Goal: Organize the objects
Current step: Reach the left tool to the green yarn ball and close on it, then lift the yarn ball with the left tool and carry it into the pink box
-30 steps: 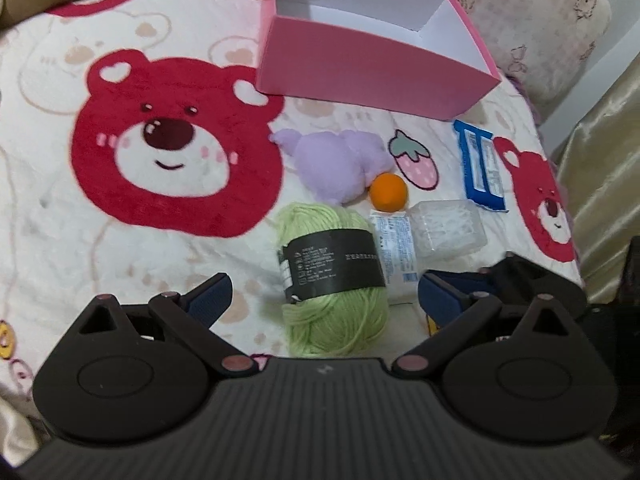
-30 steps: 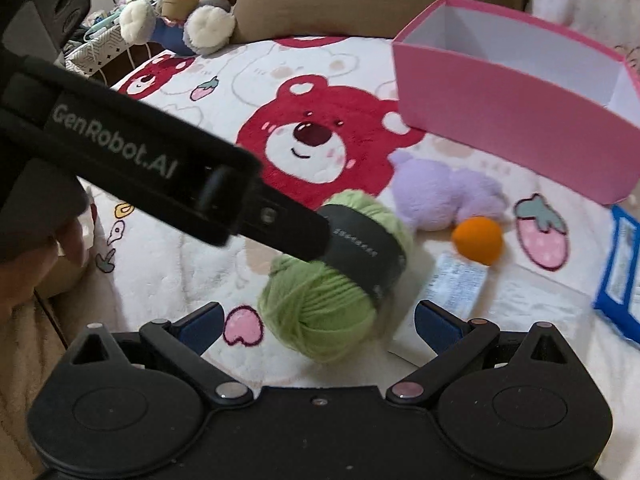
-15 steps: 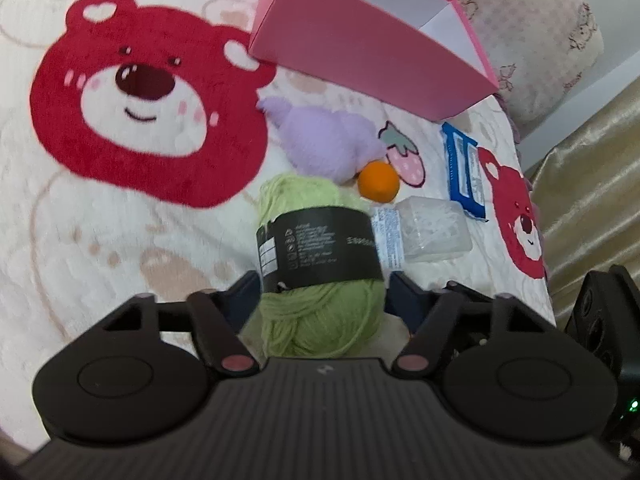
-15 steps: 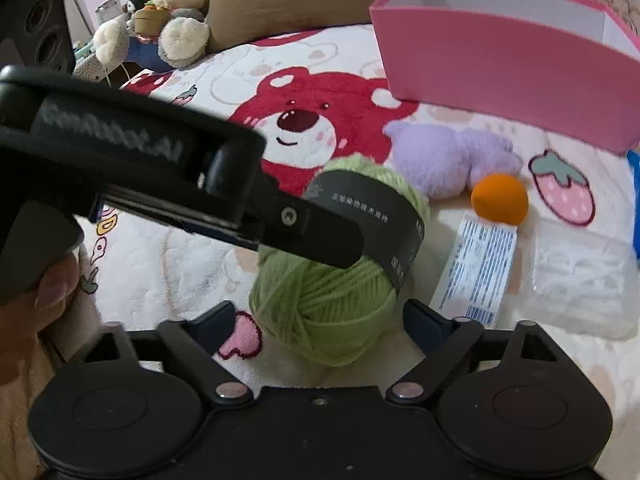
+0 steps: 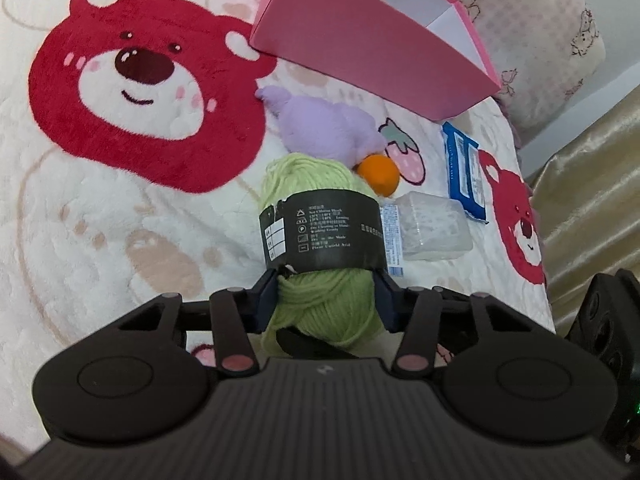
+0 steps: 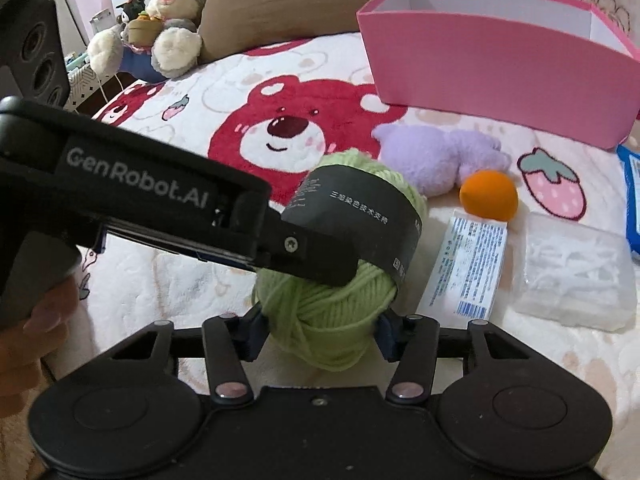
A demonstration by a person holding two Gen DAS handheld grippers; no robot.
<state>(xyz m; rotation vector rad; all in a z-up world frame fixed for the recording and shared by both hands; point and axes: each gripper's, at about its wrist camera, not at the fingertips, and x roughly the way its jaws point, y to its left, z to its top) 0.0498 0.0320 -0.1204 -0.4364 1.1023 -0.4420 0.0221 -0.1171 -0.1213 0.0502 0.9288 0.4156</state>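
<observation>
A green yarn ball (image 5: 320, 208) with a black paper band lies on the bear-print blanket, also in the right wrist view (image 6: 340, 312). My left gripper (image 5: 326, 300) is shut on its near end. My right gripper (image 6: 320, 330) is also closed on the same ball, from the other side. The left gripper's body (image 6: 160, 208) crosses the right wrist view and touches the ball. The open pink box (image 5: 372, 40) stands behind, also in the right wrist view (image 6: 492, 64).
A purple plush toy (image 5: 320, 124), an orange ball (image 5: 380, 174), a clear plastic box (image 5: 434, 228) with a white label and a blue packet (image 5: 464, 172) lie right of the yarn. Stuffed animals (image 6: 160, 28) and a brown pillow sit at the back.
Both grippers moved in on the yarn ball and closed on it. They were open and apart from it one second ago.
</observation>
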